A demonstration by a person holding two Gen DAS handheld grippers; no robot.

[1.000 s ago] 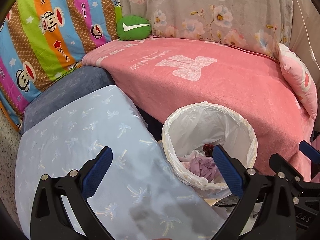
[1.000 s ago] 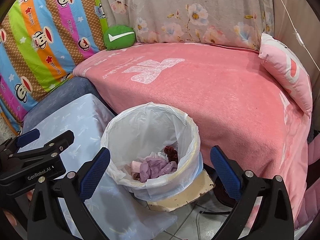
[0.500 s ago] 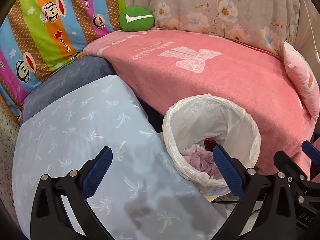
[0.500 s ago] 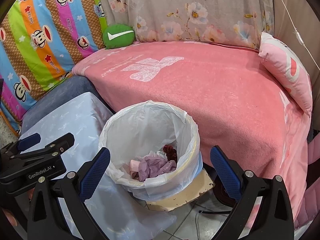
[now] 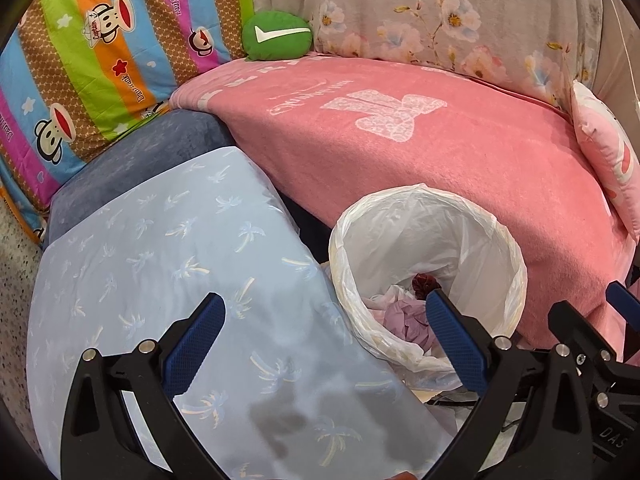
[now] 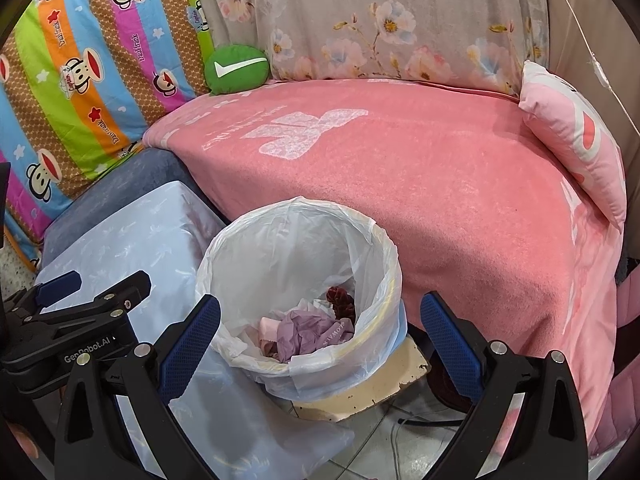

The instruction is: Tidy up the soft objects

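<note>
In the left wrist view, we are hovering the left gripper (image 5: 324, 336) with its fingers spread wide and holding nothing, over the pale blue cushion (image 5: 168, 280). At two o'clock from us the lined bin (image 5: 424, 240) is already holding crumpled soft pieces. The green cushion (image 5: 277, 35) is sitting at twelve o'clock, the pink pillow (image 5: 608, 160) at three.

In the right wrist view, we are keeping the right gripper (image 6: 320, 332) wide and empty too, right above the bin, where the lilac cloth (image 6: 308, 330) is lying. We judge some sorting done, with the cushions left.
</note>
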